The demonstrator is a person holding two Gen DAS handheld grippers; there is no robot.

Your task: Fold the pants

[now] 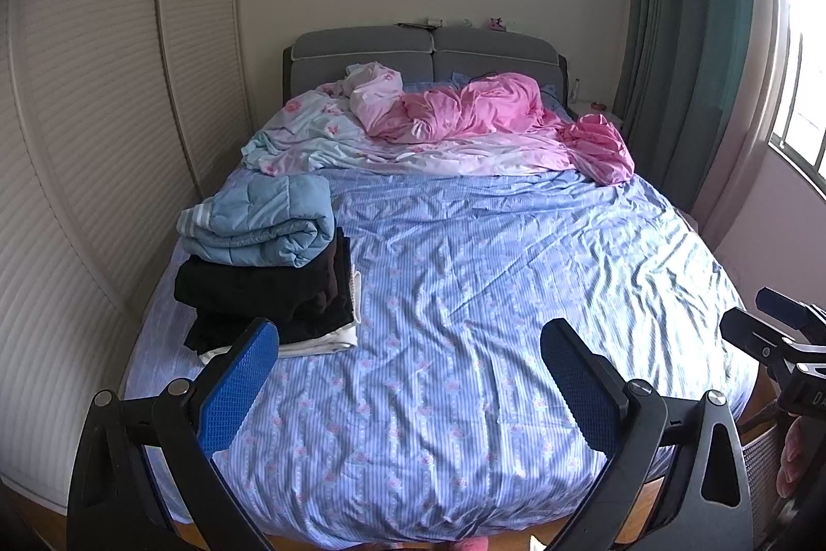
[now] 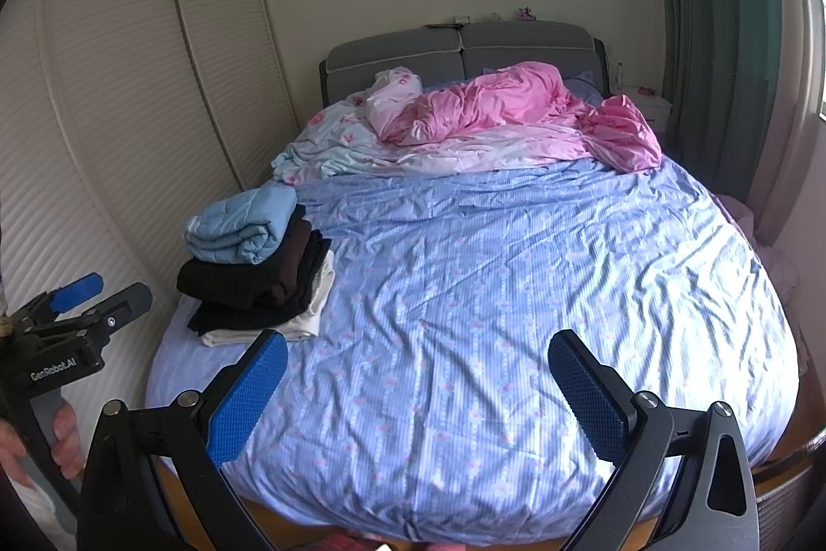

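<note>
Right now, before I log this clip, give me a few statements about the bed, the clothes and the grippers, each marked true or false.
1. Both the left gripper and the right gripper are open and hold nothing. True.
2. A folded light blue quilt lies on top of the stack of dark clothes. True.
3. The stack sits at the right edge of the bed. False: it sits near the left edge, beside the white louvred closet doors.
4. A pair of pants is spread flat in the middle of the blue striped sheet. False: the middle of the sheet is bare.
5. Crumpled pink bedding lies by the grey headboard. True.
</note>
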